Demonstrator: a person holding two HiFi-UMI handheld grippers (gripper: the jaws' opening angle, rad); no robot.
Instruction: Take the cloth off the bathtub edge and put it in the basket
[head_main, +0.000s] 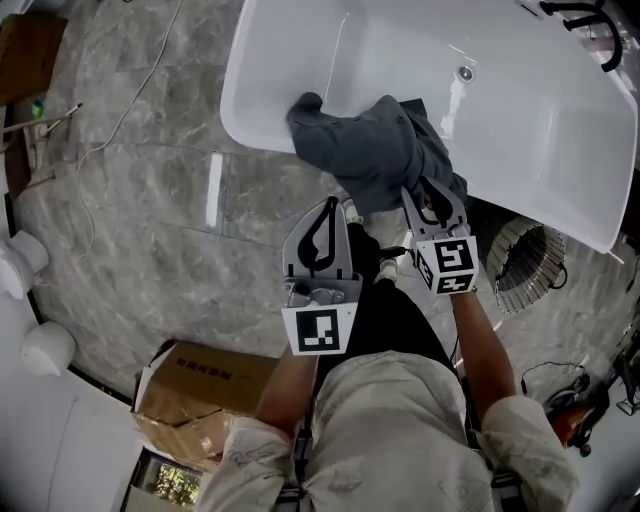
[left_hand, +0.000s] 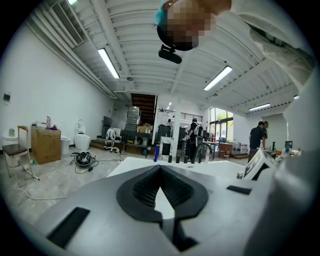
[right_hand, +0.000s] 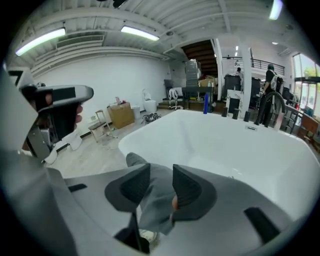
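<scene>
Grey cloth drapes the bathtub edge at 12 o'clock, ungripped; right tongs straddle it half-open, left tongs closed, empty; basket waits at 3 o'clock.

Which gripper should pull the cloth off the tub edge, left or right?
Right. The right gripper has the cloth between its parted jaws, and the basket is on that side. The left gripper is shut and empty.

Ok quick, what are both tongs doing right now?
Left tongs: closed, empty.
Right tongs: open, grey cloth between them.
</scene>
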